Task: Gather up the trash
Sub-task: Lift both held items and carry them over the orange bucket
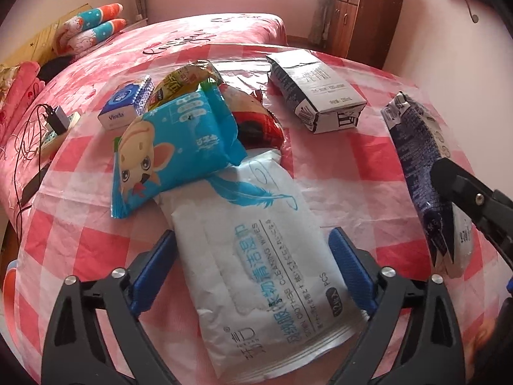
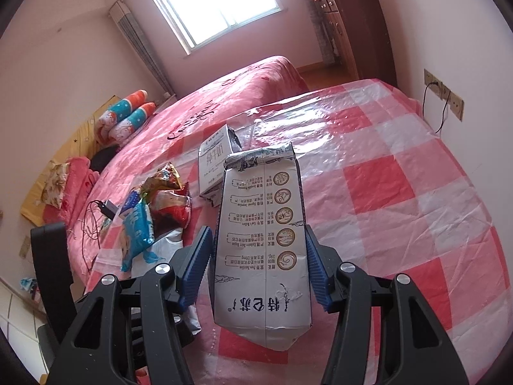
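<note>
On the desk (image 1: 80,173), under a glossy, wrinkled plastic cloth of red, pink and white checks, the trash lies in a loose cluster. The left hand-held gripper (image 1: 253,272) stands wide, its ribbed blue pads on either side of a flat white wipes pack (image 1: 256,272) with a blue feather print; I cannot tell whether the pads touch it. Overlapping that pack's far end is a soft blue tissue packet (image 1: 173,147) with a cartoon face, and behind it a crinkled red snack bag (image 1: 259,125), a yellow foil wrapper (image 1: 186,80) and a small blue-and-white tissue pack (image 1: 125,102) marked Vinda. A crushed grey-and-white milk carton (image 1: 315,89) lies apart to the right, near the desk's far edge.

The right hand-held gripper (image 2: 258,266) is closed on a second carton (image 2: 261,243), a creased paperboard box with a torn, folded top, printed with round emblems; its toothed blue pads press the two long sides, and the carton's lower end hangs over the cloth.

To the right of the held carton the checked cloth lies bare out to the desk's curved edge by the wall. To the left the bed (image 2: 198,109), in a pink sheet, runs close along the desk, with a charger and tangled cable (image 1: 48,122) at that edge.
</note>
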`<state>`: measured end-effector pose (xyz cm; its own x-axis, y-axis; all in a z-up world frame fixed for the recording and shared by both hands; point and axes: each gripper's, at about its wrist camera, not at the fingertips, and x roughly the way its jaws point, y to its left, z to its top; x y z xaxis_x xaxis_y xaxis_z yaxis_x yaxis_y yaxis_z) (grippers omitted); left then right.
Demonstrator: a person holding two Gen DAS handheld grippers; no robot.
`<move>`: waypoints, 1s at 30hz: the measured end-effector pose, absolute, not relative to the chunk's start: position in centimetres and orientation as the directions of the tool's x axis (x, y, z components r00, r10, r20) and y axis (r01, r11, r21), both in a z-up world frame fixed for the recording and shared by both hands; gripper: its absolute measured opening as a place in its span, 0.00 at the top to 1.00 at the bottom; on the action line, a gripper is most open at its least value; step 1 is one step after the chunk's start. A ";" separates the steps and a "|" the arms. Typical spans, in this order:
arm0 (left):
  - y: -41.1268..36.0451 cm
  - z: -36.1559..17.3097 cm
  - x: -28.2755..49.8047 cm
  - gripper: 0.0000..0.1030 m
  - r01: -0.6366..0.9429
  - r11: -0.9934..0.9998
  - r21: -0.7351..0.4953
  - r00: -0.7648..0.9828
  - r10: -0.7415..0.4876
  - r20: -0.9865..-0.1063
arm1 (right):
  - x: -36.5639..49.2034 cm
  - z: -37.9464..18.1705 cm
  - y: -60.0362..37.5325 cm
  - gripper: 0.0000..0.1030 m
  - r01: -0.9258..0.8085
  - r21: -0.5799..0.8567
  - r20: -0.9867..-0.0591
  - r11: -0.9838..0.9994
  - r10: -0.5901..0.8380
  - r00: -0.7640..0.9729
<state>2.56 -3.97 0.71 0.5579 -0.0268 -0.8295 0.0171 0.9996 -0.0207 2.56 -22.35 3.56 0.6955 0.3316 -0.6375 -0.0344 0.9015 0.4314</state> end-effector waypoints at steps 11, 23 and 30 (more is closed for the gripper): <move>-2.1 1.1 -0.4 0.18 0.074 0.993 -0.095 0.551 -0.120 -0.826 | 1.3 3.1 -22.2 0.45 -0.063 0.503 -0.621 0.862 0.412 0.667; 1.7 1.9 -4.5 0.19 0.130 0.969 -0.209 0.538 -0.246 -0.806 | -1.2 2.8 -19.5 0.45 -0.085 0.505 -0.650 0.859 0.442 0.618; 3.9 3.1 -6.6 0.19 0.175 0.951 -0.254 0.552 -0.309 -0.775 | -3.3 2.8 -17.3 0.45 -0.106 0.516 -0.652 0.850 0.470 0.595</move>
